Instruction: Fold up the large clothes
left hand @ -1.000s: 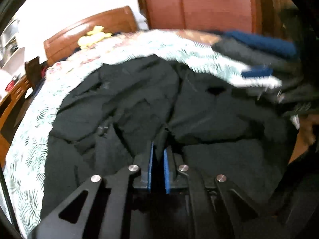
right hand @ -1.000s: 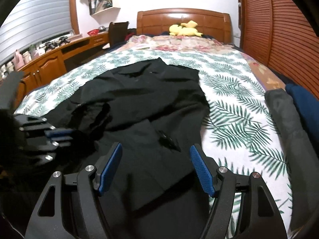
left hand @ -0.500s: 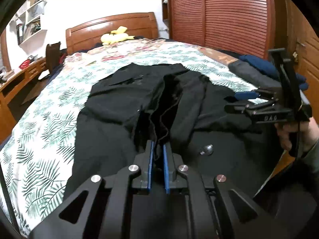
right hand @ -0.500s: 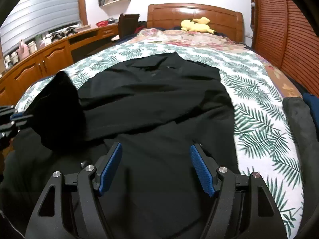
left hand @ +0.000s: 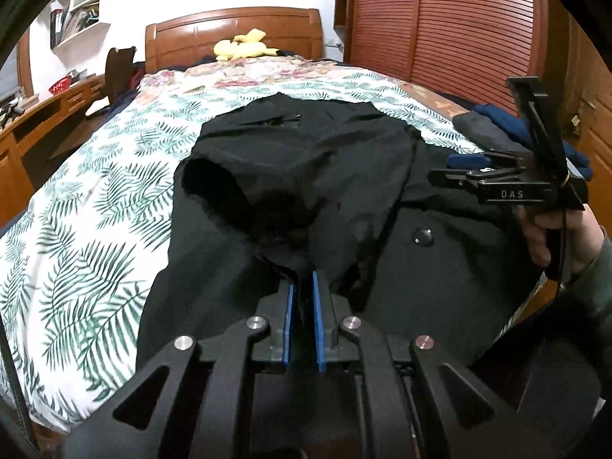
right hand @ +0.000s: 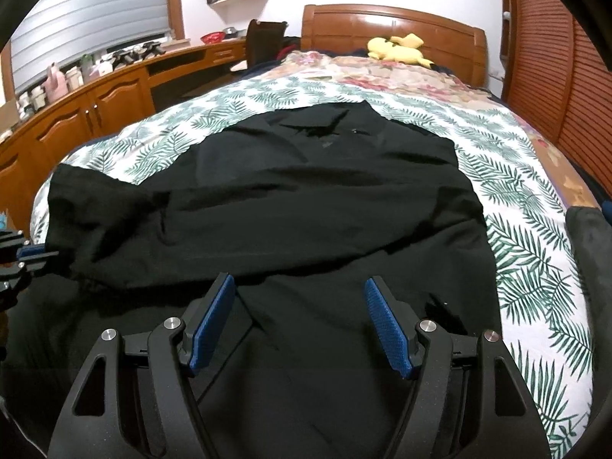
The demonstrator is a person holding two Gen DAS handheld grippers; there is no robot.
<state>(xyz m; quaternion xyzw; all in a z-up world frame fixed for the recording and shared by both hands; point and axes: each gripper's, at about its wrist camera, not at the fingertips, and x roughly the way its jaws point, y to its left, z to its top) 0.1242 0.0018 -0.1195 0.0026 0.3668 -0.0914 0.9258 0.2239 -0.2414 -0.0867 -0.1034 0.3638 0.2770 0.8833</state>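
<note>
A large black coat lies spread on the leaf-print bedspread, collar toward the headboard. My left gripper is shut on a black sleeve of the coat, which bunches up just beyond the fingertips. My right gripper is open and empty, hovering above the coat's lower part. The right gripper also shows in the left wrist view, held by a hand at the right. The left gripper shows at the left edge of the right wrist view, with the sleeve lifted.
A wooden headboard with a yellow plush toy is at the far end. A wooden desk and cabinets run along the left. A slatted wardrobe and a pile of dark clothes are on the right.
My left gripper has carried the sleeve leftward, back over the coat's left side, and it now hangs bunched in front. My right gripper stayed open and rose slightly over the coat.
</note>
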